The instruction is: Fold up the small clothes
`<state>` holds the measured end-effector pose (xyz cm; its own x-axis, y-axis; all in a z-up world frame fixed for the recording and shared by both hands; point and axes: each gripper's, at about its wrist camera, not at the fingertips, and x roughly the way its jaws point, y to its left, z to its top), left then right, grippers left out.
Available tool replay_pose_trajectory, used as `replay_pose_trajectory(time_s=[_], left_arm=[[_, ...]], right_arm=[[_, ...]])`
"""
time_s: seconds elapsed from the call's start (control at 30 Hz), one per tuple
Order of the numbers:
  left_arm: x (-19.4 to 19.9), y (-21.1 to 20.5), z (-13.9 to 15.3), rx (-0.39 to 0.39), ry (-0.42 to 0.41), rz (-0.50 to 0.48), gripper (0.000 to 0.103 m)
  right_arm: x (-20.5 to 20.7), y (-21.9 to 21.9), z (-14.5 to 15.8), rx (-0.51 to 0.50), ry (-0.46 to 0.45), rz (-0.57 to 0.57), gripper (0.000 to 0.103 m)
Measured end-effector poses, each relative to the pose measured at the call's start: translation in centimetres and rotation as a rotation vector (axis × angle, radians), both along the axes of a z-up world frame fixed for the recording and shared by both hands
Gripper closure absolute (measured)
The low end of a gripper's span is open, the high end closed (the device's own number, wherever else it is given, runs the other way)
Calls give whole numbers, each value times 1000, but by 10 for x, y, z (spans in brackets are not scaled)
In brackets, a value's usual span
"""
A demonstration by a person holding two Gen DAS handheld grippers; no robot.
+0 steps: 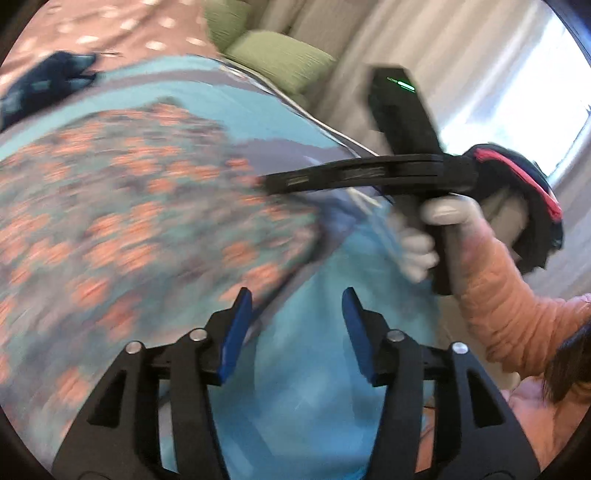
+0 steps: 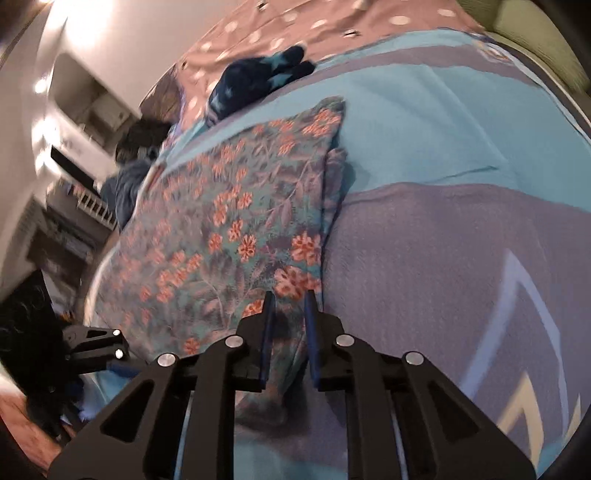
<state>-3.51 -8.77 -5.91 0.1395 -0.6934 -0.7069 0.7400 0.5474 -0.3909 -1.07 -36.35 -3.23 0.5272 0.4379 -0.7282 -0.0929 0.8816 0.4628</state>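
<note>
A teal garment with orange flowers (image 2: 236, 229) lies folded on a blue and purple blanket (image 2: 443, 129); it also shows blurred in the left wrist view (image 1: 129, 206). My right gripper (image 2: 290, 299) is shut on the near corner of the floral garment, with cloth between its blue pads. In the left wrist view the right gripper (image 1: 266, 181) reaches in from the right onto the garment's edge. My left gripper (image 1: 295, 299) is open and empty above the blue blanket (image 1: 314, 350), just right of the garment's near edge. It also shows at the lower left of the right wrist view (image 2: 96, 343).
A dark blue star-patterned cloth (image 2: 258, 79) lies at the far edge of the blanket, on a brown dotted bedcover (image 2: 295, 22). Green cushions (image 1: 280, 55) and pale curtains (image 1: 461, 74) stand beyond the bed. More dark clothes (image 2: 140, 147) and shelves (image 2: 66, 206) are at the left.
</note>
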Motion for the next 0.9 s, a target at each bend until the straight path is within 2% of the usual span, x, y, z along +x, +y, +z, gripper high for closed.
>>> replay_pose_trajectory(time_s=[0.1,0.23,0.33,0.4,0.47,0.57,0.6,0.63,0.73,0.83,0.87,0.9], left_arm=[[-4,58,10,-5,-24,187,46],[-8,164,15,-28,-54,487,45],[-15,237,18,-31,-80,674,45],[-25,265,18,-36,-95,729,45],[-37,284,19,-38,-108,741,49],[-46,301,9,-61,-92,701,60],[-44,296,6,-63,-89,683,68],[-44,298,2,-64,-88,657,71],[-38,301,-4,-62,-104,588,71],[-20,300,-10,-79,-117,488,69],[-13,298,-10,-85,-120,427,65],[-10,297,-12,-86,-121,388,56]], right_arm=[[-14,8,21,-69,-53,-10,85],[-22,50,46,-174,-129,68,79],[-26,112,57,-259,-202,218,73],[-27,151,58,-273,-222,320,68],[-25,186,55,-275,-226,395,67],[-21,237,48,-266,-198,486,67],[-20,257,44,-282,-187,520,67],[-22,268,43,-292,-183,536,67],[-26,299,39,-321,-163,587,67],[-30,309,38,-352,-152,581,58],[-31,309,38,-364,-140,566,58],[-30,307,38,-371,-131,554,58]])
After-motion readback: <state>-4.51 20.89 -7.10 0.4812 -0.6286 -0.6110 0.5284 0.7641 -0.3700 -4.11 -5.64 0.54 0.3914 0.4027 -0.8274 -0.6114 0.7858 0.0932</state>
